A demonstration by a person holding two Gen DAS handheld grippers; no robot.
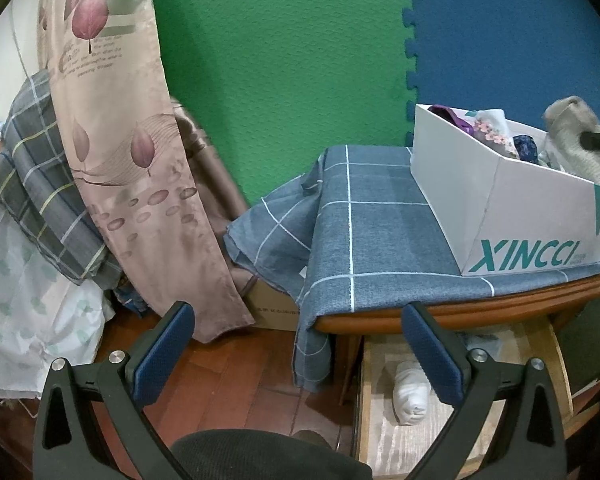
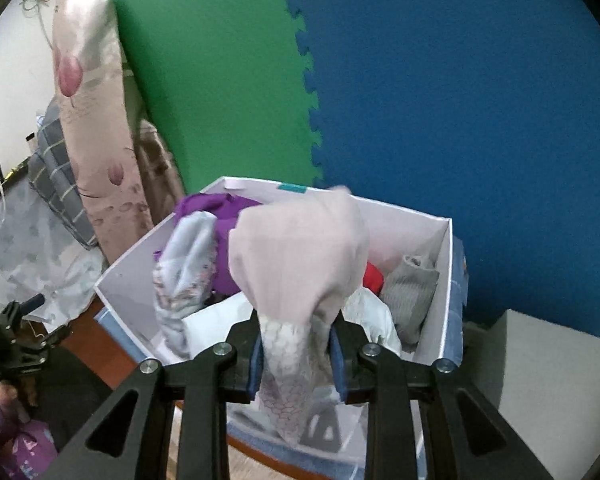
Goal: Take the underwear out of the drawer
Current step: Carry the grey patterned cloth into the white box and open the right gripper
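XINCCI lettering (image 1: 530,255) on white box (image 1: 452,168), right gripper (image 2: 298,354) clamping pale underwear (image 2: 300,256)

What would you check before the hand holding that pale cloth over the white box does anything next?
1. Grip: the right tool is shut on the pale pink underwear: ok.
2. Position: the garment hangs over the open white box: ok.
3. Room in the box: purple cloth, grey sock and other clothes fill it, with a gap near the front left: ok.
4. Left tool: open, holding nothing, clear of the box: ok.
5. Drawer: open, a white rolled item inside: ok.
6. Whether the garment snags on anything below: cannot tell.
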